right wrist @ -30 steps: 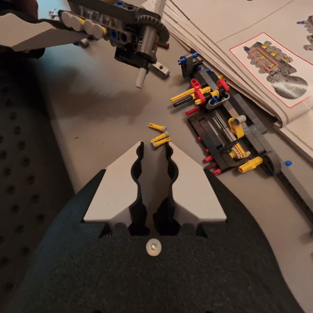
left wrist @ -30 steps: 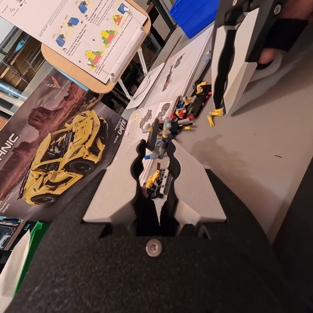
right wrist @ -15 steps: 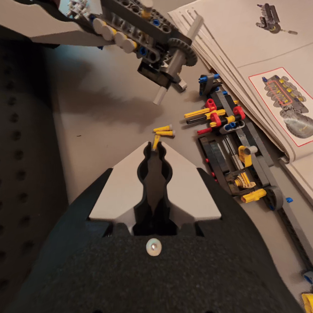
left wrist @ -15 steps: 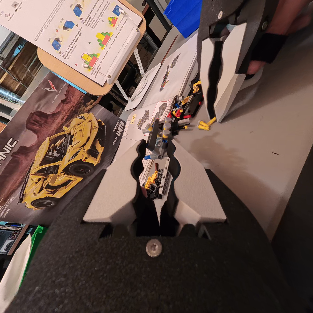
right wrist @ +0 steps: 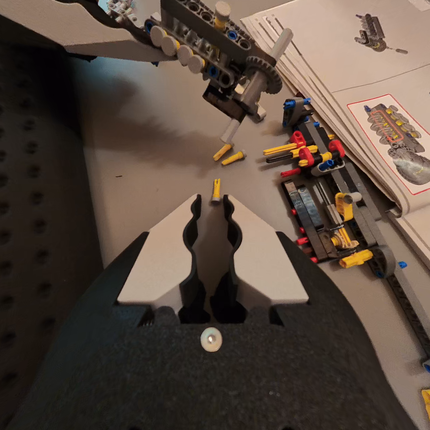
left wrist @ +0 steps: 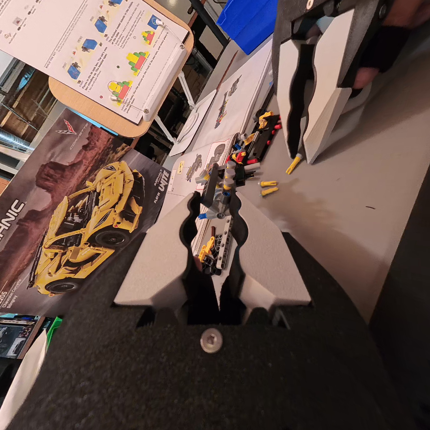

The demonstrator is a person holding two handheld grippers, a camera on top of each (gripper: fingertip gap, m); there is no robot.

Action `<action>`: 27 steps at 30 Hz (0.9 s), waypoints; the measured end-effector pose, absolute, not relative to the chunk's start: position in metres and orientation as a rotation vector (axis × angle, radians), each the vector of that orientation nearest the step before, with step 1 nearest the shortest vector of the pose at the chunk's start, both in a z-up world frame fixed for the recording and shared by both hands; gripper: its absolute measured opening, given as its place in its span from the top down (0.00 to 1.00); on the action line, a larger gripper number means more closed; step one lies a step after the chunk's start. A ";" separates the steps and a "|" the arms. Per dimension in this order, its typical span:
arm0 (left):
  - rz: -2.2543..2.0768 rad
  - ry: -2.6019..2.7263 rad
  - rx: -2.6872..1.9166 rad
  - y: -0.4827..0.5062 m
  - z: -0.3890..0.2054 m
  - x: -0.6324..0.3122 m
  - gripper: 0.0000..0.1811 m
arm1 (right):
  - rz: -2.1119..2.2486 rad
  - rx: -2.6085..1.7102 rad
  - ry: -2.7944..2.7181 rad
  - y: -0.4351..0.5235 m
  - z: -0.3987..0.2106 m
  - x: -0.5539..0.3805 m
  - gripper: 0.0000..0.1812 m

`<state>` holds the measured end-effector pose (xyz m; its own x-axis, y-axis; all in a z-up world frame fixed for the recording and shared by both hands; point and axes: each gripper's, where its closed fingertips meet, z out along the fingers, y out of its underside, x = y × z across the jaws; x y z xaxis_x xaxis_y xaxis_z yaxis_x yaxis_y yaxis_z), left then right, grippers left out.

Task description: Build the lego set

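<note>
Your right tongs [right wrist: 212, 197] point down at the matte grey worktop [right wrist: 162, 186] with the small yellow plastic pin with a pale grey head [right wrist: 216, 191] right at their tips. The pin's grey head sits in the gap between the two tips and its slotted yellow end points straight away from you, so its long axis runs in line with the tongs, not across them. The gap is narrow, yet daylight shows either side of the head; I judge the pin is not gripped, though it may be brushing one black ridged pad. It reads as a thin, smooth, rigid stick that will roll or squirt out if pinched off centre.

Two more yellow pins [right wrist: 229, 155] lie loose just beyond, side by side, below the tip of the pale grey axle of the dark grey beam-and-gear sub-assembly [right wrist: 216, 53]. Your left tongs [left wrist: 216, 204] are clamped on that assembly and hold it clear above the worktop, up and to the left of the right tongs. It is hard studless plastic with round holes, blue bushes and a toothed gear.

The right tongs are much the nearer to the pin. To the right lie the black and red flat chassis section [right wrist: 325, 221] and the open paper instruction booklet [right wrist: 360, 58].
</note>
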<state>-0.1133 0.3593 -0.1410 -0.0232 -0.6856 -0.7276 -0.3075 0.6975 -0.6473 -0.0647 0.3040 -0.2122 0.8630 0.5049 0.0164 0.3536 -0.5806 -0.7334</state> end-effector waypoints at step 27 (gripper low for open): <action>0.091 1.595 -0.561 0.352 -0.144 -0.104 0.87 | 0.003 -2.478 -1.594 0.342 -0.130 -0.079 0.97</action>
